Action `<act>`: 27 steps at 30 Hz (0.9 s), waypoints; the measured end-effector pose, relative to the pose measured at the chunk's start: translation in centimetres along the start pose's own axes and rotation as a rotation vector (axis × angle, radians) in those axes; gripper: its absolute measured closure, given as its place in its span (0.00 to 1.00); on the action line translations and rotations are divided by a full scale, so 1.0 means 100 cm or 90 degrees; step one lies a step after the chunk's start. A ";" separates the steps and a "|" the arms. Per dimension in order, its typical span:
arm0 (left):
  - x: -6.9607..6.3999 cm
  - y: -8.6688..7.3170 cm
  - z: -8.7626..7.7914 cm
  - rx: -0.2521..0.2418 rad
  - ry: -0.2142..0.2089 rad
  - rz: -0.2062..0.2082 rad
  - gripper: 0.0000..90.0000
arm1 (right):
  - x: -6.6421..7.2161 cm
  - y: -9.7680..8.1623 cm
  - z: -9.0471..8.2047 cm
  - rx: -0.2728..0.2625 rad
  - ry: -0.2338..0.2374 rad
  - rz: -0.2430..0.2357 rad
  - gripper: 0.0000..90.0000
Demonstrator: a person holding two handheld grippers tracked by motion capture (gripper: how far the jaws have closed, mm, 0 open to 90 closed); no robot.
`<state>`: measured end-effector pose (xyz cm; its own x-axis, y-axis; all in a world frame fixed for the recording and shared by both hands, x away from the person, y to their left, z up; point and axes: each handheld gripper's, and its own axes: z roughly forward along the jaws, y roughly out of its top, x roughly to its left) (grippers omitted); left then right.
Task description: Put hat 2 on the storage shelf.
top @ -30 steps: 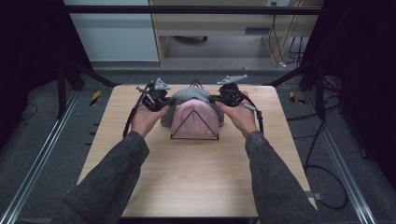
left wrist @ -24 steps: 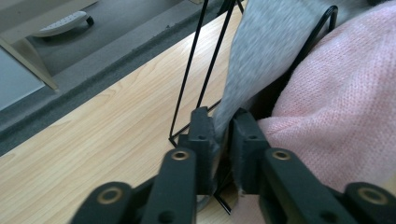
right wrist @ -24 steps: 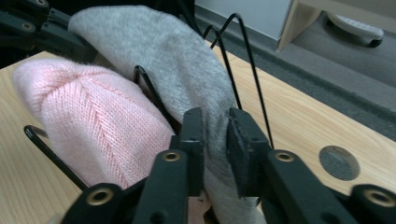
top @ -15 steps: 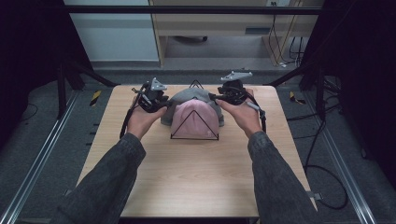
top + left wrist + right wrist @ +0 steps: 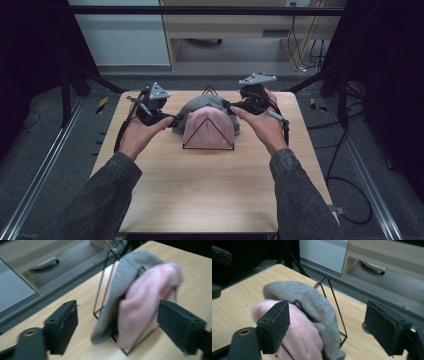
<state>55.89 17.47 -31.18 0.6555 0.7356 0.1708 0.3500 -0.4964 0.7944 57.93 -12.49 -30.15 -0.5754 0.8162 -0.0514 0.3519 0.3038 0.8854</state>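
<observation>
In the high view, a pink hat point(image 5: 209, 129) and a grey hat point(image 5: 200, 106) hang over a black wire rack point(image 5: 208, 146) near the far middle of the wooden counter point(image 5: 210, 195), the pink one in front and the grey one behind it. The left gripper point(image 5: 175, 120) sits just beside the hats on the left and the right gripper point(image 5: 227, 106) just beside them on the right. In the left gripper view, that gripper's jaws have just been opening and stand wide apart, gripping nothing, with the pink hat point(image 5: 147, 302) and grey hat point(image 5: 120, 285) beyond the gap. In the right gripper view, its jaws have likewise just been opening and stand wide, holding nothing; the pink hat point(image 5: 304, 337) and grey hat point(image 5: 312, 302) lie past the left jaw.
</observation>
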 end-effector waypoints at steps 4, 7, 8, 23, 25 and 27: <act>-0.010 -0.005 -0.017 0.012 -0.008 0.006 0.10 | 0.012 0.002 -0.014 0.002 0.002 -0.006 0.16; -0.018 -0.016 -0.029 0.016 -0.021 0.000 0.09 | 0.019 -0.005 -0.026 -0.012 0.019 0.000 0.12; -0.018 -0.016 -0.029 0.016 -0.021 0.000 0.09 | 0.019 -0.005 -0.026 -0.012 0.019 0.000 0.12; -0.037 -0.066 -0.048 0.048 -0.022 0.035 0.06 | 0.031 -0.056 -0.053 0.026 0.047 -0.041 0.09; -0.040 -0.078 -0.043 0.056 -0.022 0.033 0.05 | 0.034 -0.066 -0.054 0.035 0.050 -0.047 0.10; -0.040 -0.083 -0.040 0.065 -0.025 0.038 0.05 | 0.036 -0.071 -0.054 0.040 0.050 -0.050 0.10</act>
<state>47.71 20.51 -36.10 0.7024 0.6855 0.1914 0.3742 -0.5845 0.7200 49.41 -14.37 -34.15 -0.6589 0.7478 -0.0812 0.3474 0.3983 0.8489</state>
